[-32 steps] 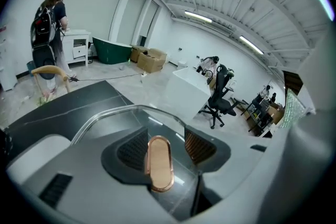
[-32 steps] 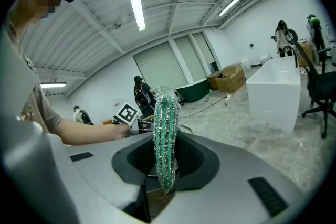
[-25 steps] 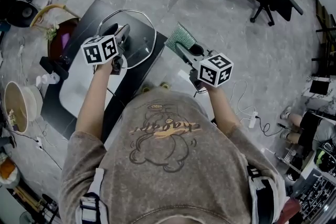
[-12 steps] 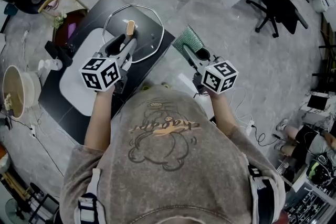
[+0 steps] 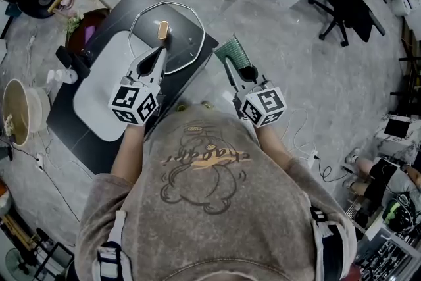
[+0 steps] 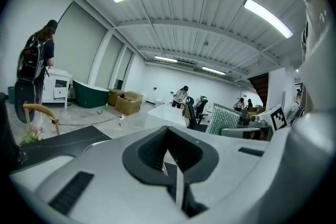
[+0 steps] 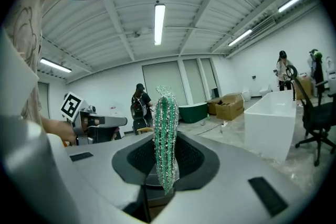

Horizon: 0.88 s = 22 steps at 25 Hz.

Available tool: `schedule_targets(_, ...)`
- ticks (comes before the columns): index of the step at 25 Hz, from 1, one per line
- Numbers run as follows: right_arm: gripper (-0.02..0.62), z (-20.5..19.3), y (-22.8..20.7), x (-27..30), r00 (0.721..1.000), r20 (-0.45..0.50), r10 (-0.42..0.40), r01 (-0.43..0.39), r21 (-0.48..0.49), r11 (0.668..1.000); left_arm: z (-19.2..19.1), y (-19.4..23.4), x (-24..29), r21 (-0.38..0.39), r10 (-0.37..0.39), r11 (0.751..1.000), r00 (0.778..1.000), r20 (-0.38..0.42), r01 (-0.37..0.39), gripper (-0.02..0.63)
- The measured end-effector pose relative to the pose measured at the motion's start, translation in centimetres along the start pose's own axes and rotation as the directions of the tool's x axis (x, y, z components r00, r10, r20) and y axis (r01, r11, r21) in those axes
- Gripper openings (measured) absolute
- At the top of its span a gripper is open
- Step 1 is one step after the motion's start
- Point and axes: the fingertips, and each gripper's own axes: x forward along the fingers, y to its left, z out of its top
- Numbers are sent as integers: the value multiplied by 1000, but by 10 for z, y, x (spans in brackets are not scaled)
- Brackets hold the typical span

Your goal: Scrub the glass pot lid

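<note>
**Head view.** The glass pot lid [image 5: 184, 26] lies on the dark slab [image 5: 118, 16] in the upper left of the frame. Its wooden knob [image 5: 162, 29] has its long axis running up and down the picture. My left claw [image 5: 159, 52] reaches up over the lid's lower edge, with its tips just below the knob. I cannot tell whether they touch it. My right claw [image 5: 230, 64] sits to the right of the lid, clear of its rim, with the green scrubber [image 5: 235, 49] at its tip. So the lid lies up and to the left of the scrubber, and the left claw is the nearer one. I judge the scrubber must cross leftward onto the glass.

**Left gripper view.** The jaws of my left claw [image 6: 170, 157] have just closed and are pressed together. I can make out nothing between them, and the lid is hidden behind them. The scrubber [image 6: 226, 119] shows at the right of the frame.

**Right gripper view.** My right claw [image 7: 165, 168] pinches the scrubber [image 7: 165, 128], which stands upright between the jaws. The left claw [image 7: 102, 123] shows at the left, but I can't make out the lid.
</note>
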Motion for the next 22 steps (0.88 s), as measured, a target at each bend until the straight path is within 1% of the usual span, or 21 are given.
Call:
schedule_targets(2, 87, -3, -1, -4, 999, 23, -23, 24, -4, 1000, -2, -3, -1, 19, 20, 1000, 999, 28, -20, 9)
schedule_targets(5, 87, -9, -4, -5, 998, 38, -46, 46, 3, 999, -10, -2, -2, 29, 50, 998, 997, 58, -52, 9)
schedule_targets(11, 87, -20, -7, -5, 998, 19, -61, 60, 22, 998, -26, -1, -2, 39, 86, 995, 994, 65, -88, 9)
schedule_targets(13, 87, -22, -9, -5, 998, 14, -69, 68, 30, 997, -27, -1, -4, 32, 92, 995, 994, 65, -95, 9)
schedule_targets(19, 87, -26, -8, -6, 998, 2, -64, 64, 39, 997, -29, 3, -7, -20, 102, 995, 993, 64, -101, 9)
schedule_targets(22, 87, -26, -8, -5, 998, 0, -67, 67, 42, 997, -31, 5, -9, -17, 110, 994, 992, 60, -109, 9)
